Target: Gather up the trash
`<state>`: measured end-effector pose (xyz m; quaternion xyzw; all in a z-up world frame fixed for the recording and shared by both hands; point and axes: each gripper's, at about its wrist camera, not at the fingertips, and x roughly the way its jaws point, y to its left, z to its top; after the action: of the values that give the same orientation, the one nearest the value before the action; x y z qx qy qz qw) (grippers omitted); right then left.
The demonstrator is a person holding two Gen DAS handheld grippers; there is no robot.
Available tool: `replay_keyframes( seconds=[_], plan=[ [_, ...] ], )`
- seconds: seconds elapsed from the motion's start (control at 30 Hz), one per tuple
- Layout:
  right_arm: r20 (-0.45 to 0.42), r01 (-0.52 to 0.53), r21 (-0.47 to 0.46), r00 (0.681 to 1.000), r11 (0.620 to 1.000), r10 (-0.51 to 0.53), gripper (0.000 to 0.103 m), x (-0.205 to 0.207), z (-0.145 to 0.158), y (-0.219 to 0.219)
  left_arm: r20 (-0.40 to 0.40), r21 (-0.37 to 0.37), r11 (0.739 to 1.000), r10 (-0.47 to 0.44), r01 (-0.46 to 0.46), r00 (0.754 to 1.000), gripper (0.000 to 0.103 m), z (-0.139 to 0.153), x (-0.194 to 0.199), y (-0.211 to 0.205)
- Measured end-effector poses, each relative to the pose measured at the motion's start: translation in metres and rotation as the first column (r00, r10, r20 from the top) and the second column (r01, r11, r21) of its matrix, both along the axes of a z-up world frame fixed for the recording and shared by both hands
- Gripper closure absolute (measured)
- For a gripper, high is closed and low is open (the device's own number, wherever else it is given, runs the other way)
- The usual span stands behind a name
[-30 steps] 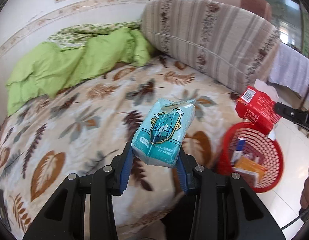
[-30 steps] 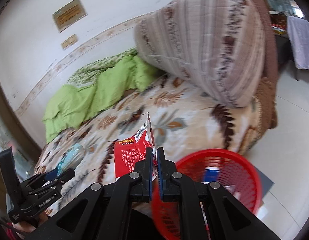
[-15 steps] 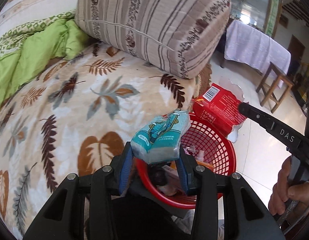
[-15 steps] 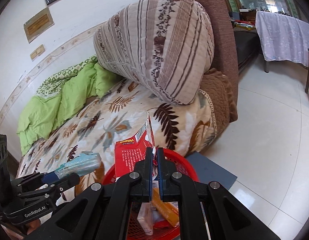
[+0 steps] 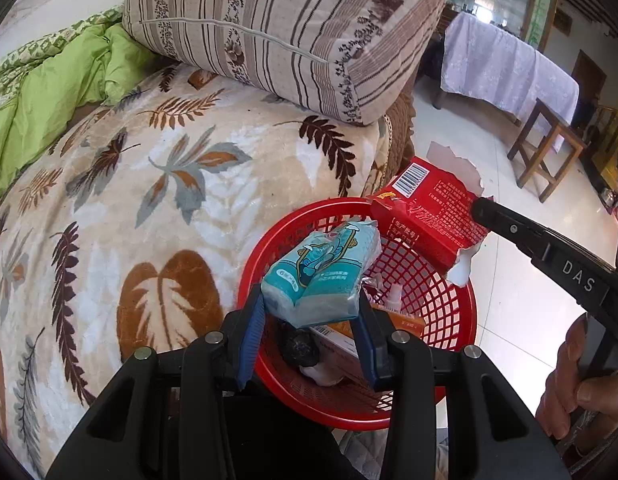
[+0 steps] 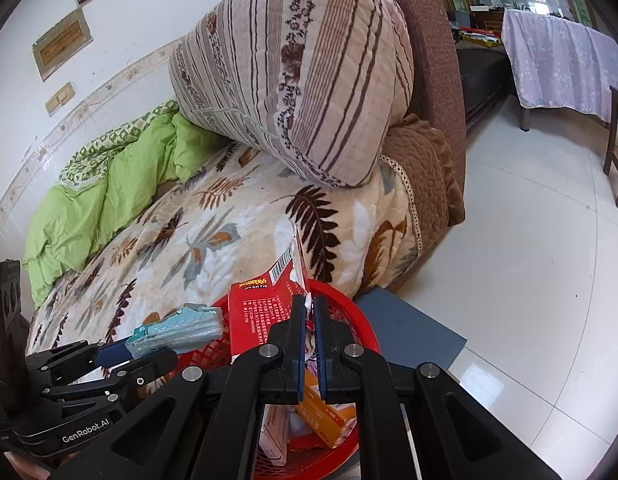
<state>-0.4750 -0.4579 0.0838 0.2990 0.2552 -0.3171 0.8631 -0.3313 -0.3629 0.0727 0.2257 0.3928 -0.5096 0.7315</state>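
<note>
My left gripper (image 5: 309,304) is shut on a teal tissue pack (image 5: 321,276) and holds it over the near side of a red mesh basket (image 5: 463,320). The basket stands on the floor against the bed and has several pieces of trash in it. My right gripper (image 6: 307,308) is shut on the torn edge of a red snack packet (image 6: 261,312), which hangs above the basket's far rim (image 6: 367,320). In the left wrist view the red packet (image 5: 429,220) is up and to the right of the pack. From the right wrist the tissue pack (image 6: 181,328) and left gripper (image 6: 121,354) sit at lower left.
A bed with a leaf-print blanket (image 5: 157,200) fills the left, with a striped cushion (image 5: 277,28) and a green quilt (image 5: 49,80) on it. A grey mat (image 6: 409,332) lies on the white tile floor by the basket. A wooden stool (image 5: 549,148) and a cloth-covered table (image 5: 505,64) stand beyond.
Both grippers have swung from over the bed to above the red basket and dropped lower. The tissue pack and the red packet stay gripped and now hang over the basket.
</note>
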Motion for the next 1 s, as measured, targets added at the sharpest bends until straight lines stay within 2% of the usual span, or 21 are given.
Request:
replay_keyframes(
  seconds=[0.53, 0.67, 0.77, 0.83, 0.9, 1.0],
  plan=[
    [-0.038, 0.022, 0.019, 0.999, 1.0, -0.021, 0.098, -0.001, -0.011, -0.005, -0.016, 0.028, 1.0, 0.009, -0.009, 1.0, 0.063, -0.008, 0.004, -0.007],
    [-0.045, 0.025, 0.026, 0.999, 0.999, -0.024, 0.094, -0.001, -0.011, -0.005, -0.009, 0.022, 1.0, 0.006, -0.006, 1.0, 0.054, -0.007, 0.003, -0.007],
    [-0.052, 0.032, 0.023, 0.998, 0.999, -0.03, 0.075, -0.002, -0.009, -0.004, -0.006, 0.012, 1.0, 0.005, -0.005, 1.0, 0.036, -0.005, 0.002, -0.005],
    [-0.051, 0.039, 0.013, 0.998, 0.999, -0.039, 0.056, -0.004, -0.004, -0.002, -0.003, -0.01, 1.0, 0.01, -0.01, 1.0, 0.035, -0.001, 0.003, -0.001],
    [-0.058, 0.05, -0.016, 0.997, 0.999, -0.051, 0.05, -0.004, 0.004, 0.003, 0.012, -0.025, 1.0, 0.015, -0.015, 1.0, 0.031, 0.004, 0.003, 0.005],
    [-0.11, 0.067, -0.077, 0.991, 0.995, -0.075, 0.031, 0.002, 0.015, 0.018, 0.052, -0.063, 0.997, 0.044, -0.041, 0.998, 0.019, 0.016, 0.005, 0.021]
  ],
)
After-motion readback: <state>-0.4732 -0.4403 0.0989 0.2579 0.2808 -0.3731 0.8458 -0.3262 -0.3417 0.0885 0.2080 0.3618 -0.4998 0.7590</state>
